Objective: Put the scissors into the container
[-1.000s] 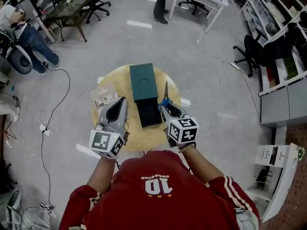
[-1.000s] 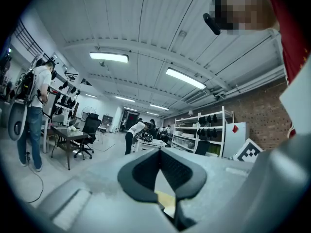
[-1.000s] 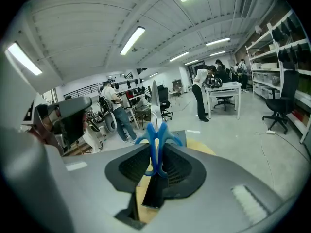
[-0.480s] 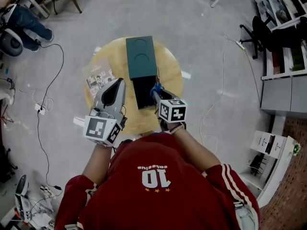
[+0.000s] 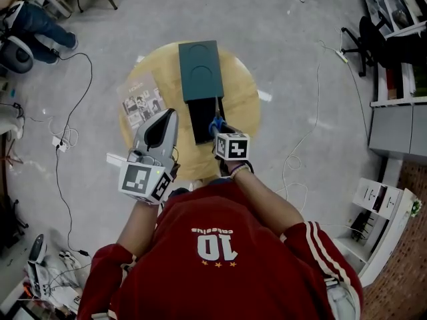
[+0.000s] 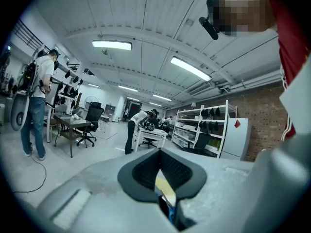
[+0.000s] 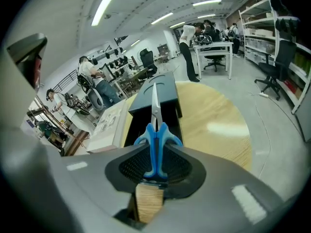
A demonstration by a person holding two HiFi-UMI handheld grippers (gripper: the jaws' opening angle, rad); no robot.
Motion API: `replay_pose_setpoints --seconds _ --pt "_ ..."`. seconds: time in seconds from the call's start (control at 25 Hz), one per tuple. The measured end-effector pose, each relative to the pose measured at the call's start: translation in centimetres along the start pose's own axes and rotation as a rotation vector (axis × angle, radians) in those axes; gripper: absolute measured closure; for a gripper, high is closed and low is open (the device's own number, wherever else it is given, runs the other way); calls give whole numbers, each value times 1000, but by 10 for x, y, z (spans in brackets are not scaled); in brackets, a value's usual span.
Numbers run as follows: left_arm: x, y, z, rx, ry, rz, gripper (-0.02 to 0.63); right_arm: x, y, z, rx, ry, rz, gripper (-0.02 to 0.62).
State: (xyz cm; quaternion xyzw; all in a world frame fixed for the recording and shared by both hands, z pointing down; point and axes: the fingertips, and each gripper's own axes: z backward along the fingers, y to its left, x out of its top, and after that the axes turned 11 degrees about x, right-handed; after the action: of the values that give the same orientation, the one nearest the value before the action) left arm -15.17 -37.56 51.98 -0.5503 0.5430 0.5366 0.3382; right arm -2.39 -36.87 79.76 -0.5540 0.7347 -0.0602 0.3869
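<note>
The scissors [image 7: 156, 141] have blue handles and a silver blade, and my right gripper [image 7: 156, 168] is shut on the handles. Their blade points down toward the container [image 7: 167, 95], a dark green box with its dark inner tray [image 7: 139, 125] pulled out toward me. In the head view the right gripper [image 5: 219, 131] hangs over the near right corner of the open tray [image 5: 201, 120], with the scissors [image 5: 215, 121] at its tip. My left gripper [image 5: 171, 114] hovers just left of the tray, jaws together and empty; in its own view the left gripper [image 6: 160, 155] points nearly level across the room.
The round wooden table [image 5: 243, 99] bears a clear bag of printed cards [image 5: 139, 102] at its left. Cables [image 5: 67, 112] trail over the floor on the left, another cable [image 5: 303, 145] on the right. Shelves and an office chair [image 5: 377, 35] stand at right.
My right gripper has sunk with the scissors and tipped their blade down over the open tray. The left gripper has dropped a little.
</note>
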Motion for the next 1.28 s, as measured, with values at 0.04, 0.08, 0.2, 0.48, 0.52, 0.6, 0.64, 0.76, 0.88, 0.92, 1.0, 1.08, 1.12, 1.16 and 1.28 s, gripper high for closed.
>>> replay_pose_setpoints --seconds 0.04,0.08,0.2,0.48,0.52,0.6,0.64,0.76,0.88,0.92,1.0,1.08,1.12,1.16,1.28 --pt "0 0 2 1 1 -1 604 -3 -1 -3 -7 8 -2 518" --pt "-1 1 3 2 2 -1 604 -5 -2 -5 -12 15 -3 517" --pt "-3 2 9 6 6 1 604 -12 -2 -10 -17 33 7 515" --pt "0 4 17 8 7 -7 604 -19 -5 -12 -43 61 38 499" --pt "0 4 18 7 6 -8 604 -18 -5 -12 -43 58 47 496" --pt "1 5 19 7 4 -10 604 -16 -3 -11 -36 50 62 475" --pt "1 5 20 6 3 -10 604 -15 -2 -10 -33 47 67 467" --pt "5 3 24 3 -5 -12 604 -13 0 -5 -28 34 75 459" --pt "8 3 29 3 -16 -15 604 -7 1 2 -32 5 85 457" --pt "9 3 32 3 -21 -16 604 -4 2 6 -33 -10 86 457" --pt "12 4 37 3 -34 -16 604 4 5 15 -31 -45 81 457" --pt "15 3 42 2 -47 -15 604 14 10 26 -22 -81 76 457" --pt "18 3 45 1 -53 -15 604 19 14 33 -18 -99 80 457" --pt "20 2 48 1 -59 -16 604 24 18 40 -15 -118 89 457" --pt "31 -1 61 2 -88 -25 604 40 33 66 -3 -179 118 457"
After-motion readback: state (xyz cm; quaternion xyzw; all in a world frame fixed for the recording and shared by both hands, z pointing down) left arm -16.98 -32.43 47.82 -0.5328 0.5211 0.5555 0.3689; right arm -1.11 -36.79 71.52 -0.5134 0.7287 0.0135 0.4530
